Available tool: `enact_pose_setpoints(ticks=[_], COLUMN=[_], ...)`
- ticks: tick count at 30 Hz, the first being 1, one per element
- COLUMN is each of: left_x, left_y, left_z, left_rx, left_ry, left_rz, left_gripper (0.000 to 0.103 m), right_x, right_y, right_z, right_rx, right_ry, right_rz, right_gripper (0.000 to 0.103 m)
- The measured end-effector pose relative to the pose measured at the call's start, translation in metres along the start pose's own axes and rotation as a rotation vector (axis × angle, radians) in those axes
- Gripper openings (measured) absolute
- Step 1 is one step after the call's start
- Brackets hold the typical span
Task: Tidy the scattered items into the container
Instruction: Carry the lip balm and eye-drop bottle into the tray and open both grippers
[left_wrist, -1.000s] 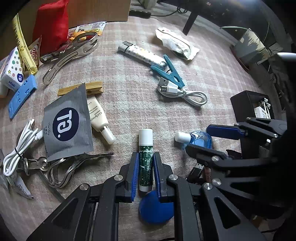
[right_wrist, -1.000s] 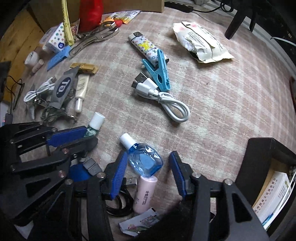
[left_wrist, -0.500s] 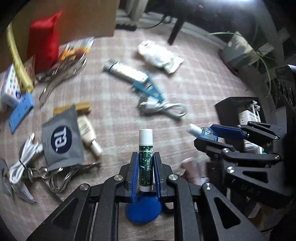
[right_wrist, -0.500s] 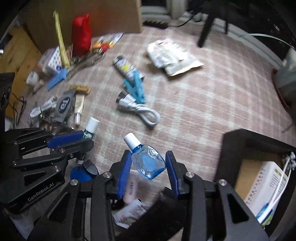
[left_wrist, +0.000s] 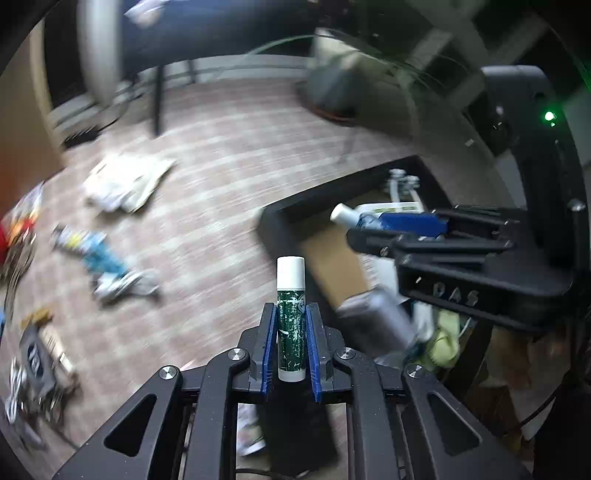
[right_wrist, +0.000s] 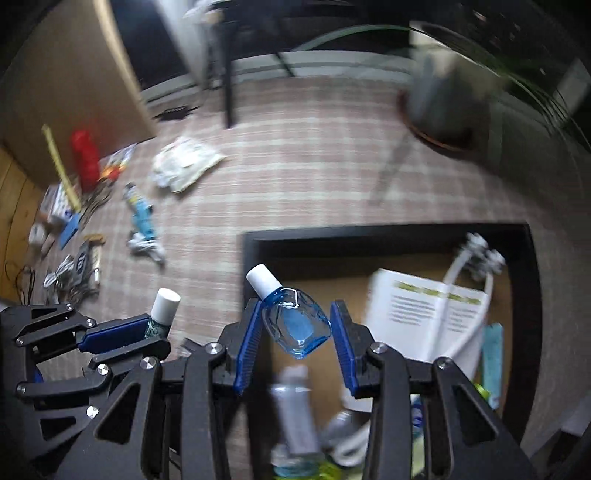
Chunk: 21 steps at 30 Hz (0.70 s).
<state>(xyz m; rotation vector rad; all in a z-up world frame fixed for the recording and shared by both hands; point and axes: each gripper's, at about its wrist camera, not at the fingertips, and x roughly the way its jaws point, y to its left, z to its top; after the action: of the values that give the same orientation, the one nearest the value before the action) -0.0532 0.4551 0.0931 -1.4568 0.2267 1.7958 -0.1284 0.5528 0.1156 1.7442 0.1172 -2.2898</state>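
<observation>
Black jaws, blue ribbed pads (left_wrist: 269, 343), silver screws (left_wrist: 235, 354).

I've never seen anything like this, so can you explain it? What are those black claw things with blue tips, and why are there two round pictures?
They are two grabbing tools, and a person holds one in each hand. Each tool carries a small camera that looks along its two fingers, so you get one round picture from each.

In the left tool's picture, the left gripper squeezes a green lip balm stick with a white cap. In the right tool's picture, the right gripper has a small blue bottle between its blue pads.

Below them is a black box, the container, already holding a white booklet and other bits. On the checked cloth more things wait: a blue clothes peg, a crumpled white packet and a red pouch. The pictures are blurry.
</observation>
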Motion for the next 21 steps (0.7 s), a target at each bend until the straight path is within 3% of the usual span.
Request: enact_pose_setpoints(ticks=[9,14,17,21], left_x=[0.021,0.023,0.021,0.012], left_y=[-0.049,-0.057,-0.054,-0.048], left_z=[0.026,0.026,0.026,0.024], left_rx=[0.093,0.110,0.098,0.087], left_ry=[0.032,0.035,0.033,0.015], left_rz=[-0.023,-0.026,-0.011,0.009], left_gripper=[0.015,0.014,0.022,0.023], right_x=[-0.010,-0.008,-0.010,-0.015], right_y=[-0.048,-0.053,-0.053,-0.049], right_z=[-0.014,-0.015,-0.015,-0.015], right_rx=[0.092,0.097,0.098,0.089], right_ry=[-0.003,0.002,-0.001,-0.014], right_rz=[-0.020,-0.025,-0.034,-0.037], right_gripper=[0.037,0.038,0.038,0.038])
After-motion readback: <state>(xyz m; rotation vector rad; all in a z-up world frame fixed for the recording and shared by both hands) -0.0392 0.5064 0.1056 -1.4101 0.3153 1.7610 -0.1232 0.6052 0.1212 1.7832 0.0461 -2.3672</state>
